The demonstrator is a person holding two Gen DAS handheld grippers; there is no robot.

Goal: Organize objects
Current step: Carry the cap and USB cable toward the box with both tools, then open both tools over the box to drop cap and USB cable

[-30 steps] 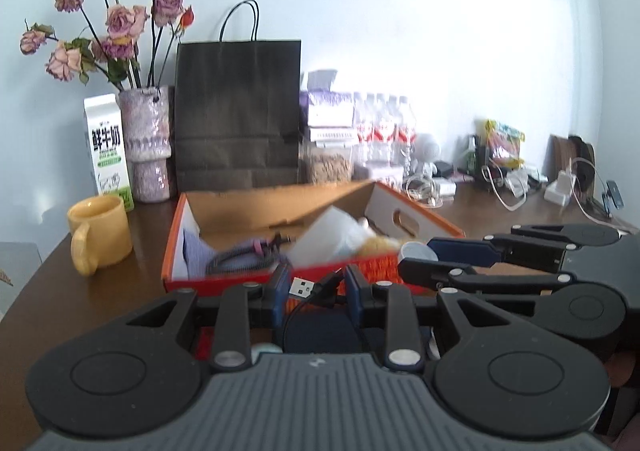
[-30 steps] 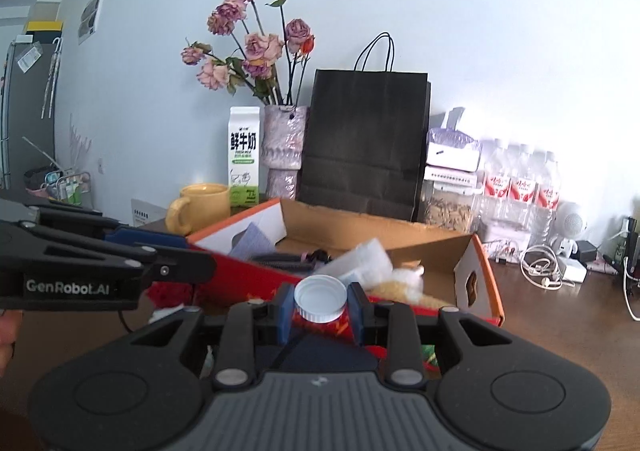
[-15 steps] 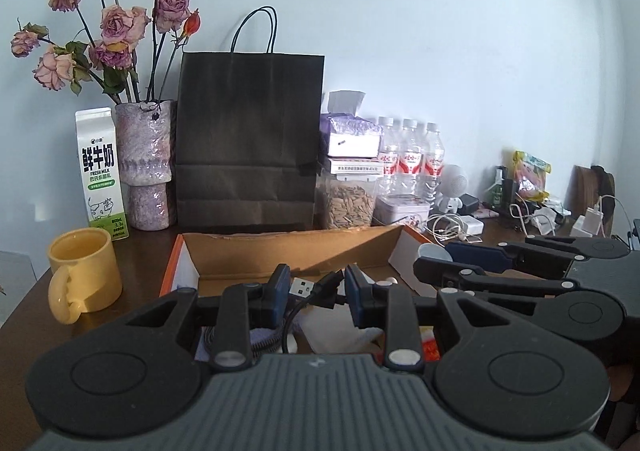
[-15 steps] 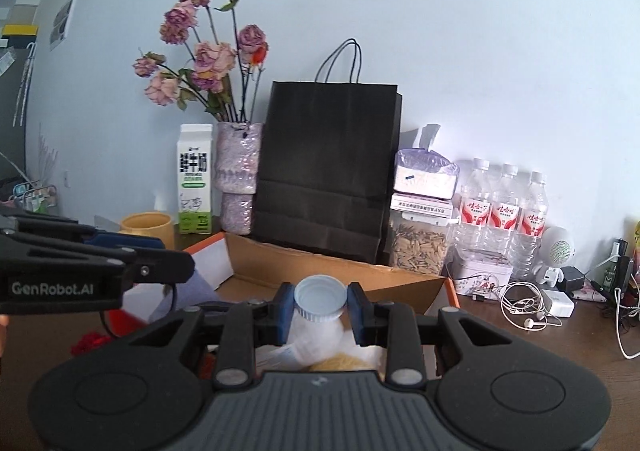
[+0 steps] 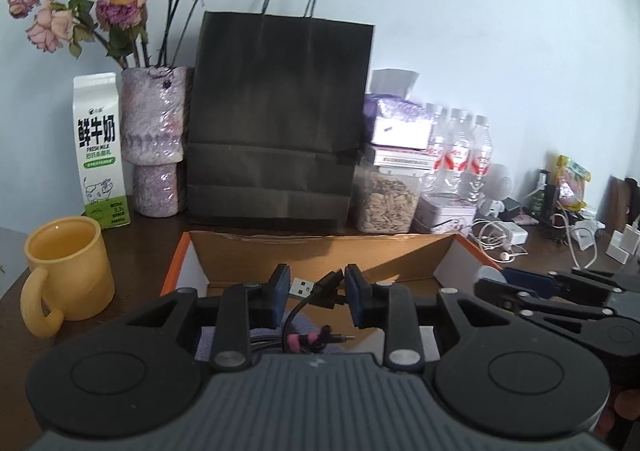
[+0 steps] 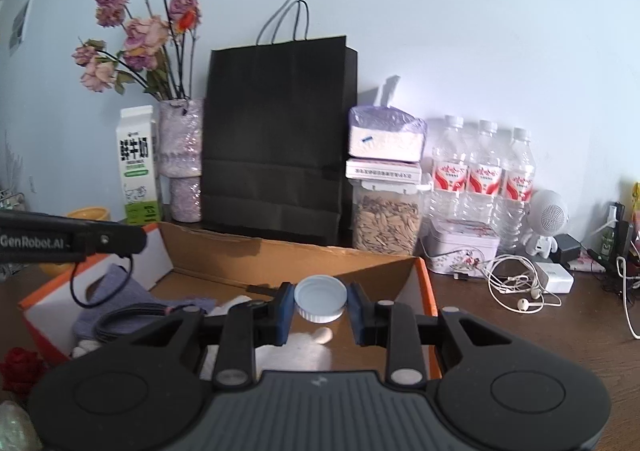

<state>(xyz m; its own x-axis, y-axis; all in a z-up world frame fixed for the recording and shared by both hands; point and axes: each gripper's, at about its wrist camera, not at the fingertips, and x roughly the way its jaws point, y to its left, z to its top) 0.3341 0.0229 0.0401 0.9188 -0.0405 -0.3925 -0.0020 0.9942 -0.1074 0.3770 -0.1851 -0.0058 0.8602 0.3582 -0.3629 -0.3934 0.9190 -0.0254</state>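
The left claw (image 5: pixel 317 288) is closed on a black USB cable (image 5: pixel 310 288), its metal plug pointing left between the pads, the rest trailing down to a coil bound with a pink tie. The right claw (image 6: pixel 321 299) pinches a white bottle cap (image 6: pixel 321 298) by its rim. Both hang over the open orange cardboard box (image 5: pixel 320 251) just below and ahead. Beyond it on the desk (image 6: pixel 520 335) stand a black paper bag (image 5: pixel 280 119) and a yellow mug (image 5: pixel 68 263) to the left. Best lower each item low inside the box before releasing, so the cable coil does not snag.
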